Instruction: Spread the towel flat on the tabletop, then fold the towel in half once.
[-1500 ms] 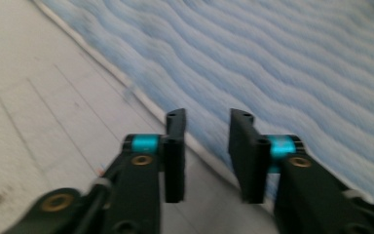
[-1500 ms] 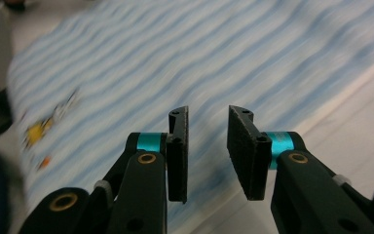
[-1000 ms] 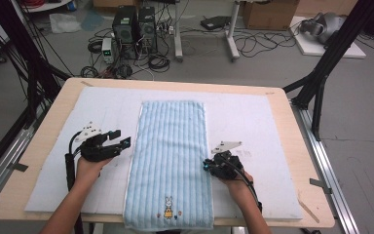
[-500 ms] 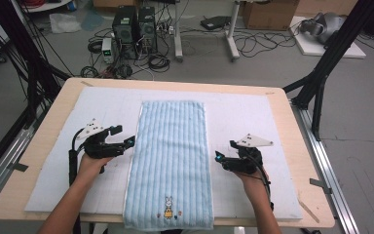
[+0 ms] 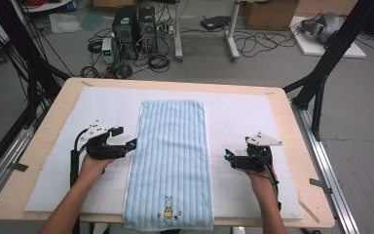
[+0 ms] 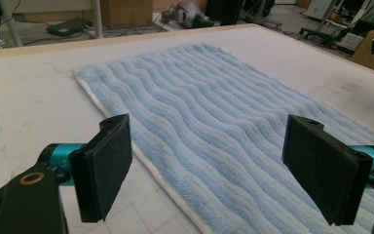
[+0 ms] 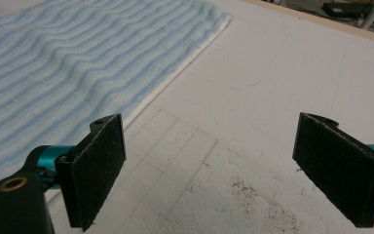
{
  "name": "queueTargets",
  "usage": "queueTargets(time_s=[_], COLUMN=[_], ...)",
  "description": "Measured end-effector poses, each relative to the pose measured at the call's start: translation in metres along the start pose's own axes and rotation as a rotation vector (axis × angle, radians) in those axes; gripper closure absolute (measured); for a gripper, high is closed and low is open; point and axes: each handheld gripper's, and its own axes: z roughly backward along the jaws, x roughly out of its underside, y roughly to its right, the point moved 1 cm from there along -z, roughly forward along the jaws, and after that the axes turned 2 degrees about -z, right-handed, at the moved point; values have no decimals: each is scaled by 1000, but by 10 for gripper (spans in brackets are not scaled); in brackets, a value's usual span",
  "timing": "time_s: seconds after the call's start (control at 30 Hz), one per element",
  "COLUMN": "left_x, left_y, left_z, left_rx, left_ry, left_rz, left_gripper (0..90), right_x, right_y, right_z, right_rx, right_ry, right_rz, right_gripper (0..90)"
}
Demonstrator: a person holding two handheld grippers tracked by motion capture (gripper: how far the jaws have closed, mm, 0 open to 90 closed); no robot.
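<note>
Lying flat and lengthwise down the middle of the white mat [image 5: 53,146], the blue striped towel [image 5: 170,161] had its rabbit-embroidered end hanging just over the near edge of the wooden table [image 5: 302,117]. The left gripper [image 5: 129,144] sat at the towel's left edge, its jaws having just been opening and now standing wide apart with nothing pinched; in the left gripper view they straddled the towel's white border [image 6: 165,187], probably so as to take hold of that side next. The right gripper [image 5: 228,157] hovered over bare mat, near the towel's right edge but clear of it, its jaws likewise just opened wide and empty. Judging by this, the cloth had been released smooth, and both hands flanked it at the same height, ready for a symmetrical grasp or fold.
</note>
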Motion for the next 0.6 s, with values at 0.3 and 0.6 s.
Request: queueTargets(time_s=[0.3,0.6], left_x=[1,4], left_y=[-2,-3], left_z=[-1,-2], left_rx=[-1,-16], left_ry=[-7,-53], left_rz=[19,28], left_gripper=[192,201], right_x=[1,1], right_y=[2,1], right_z=[-2,-4], right_rx=[9,9], right_ry=[-11,-23], right_rz=[-31,-24], right_gripper=[110,110])
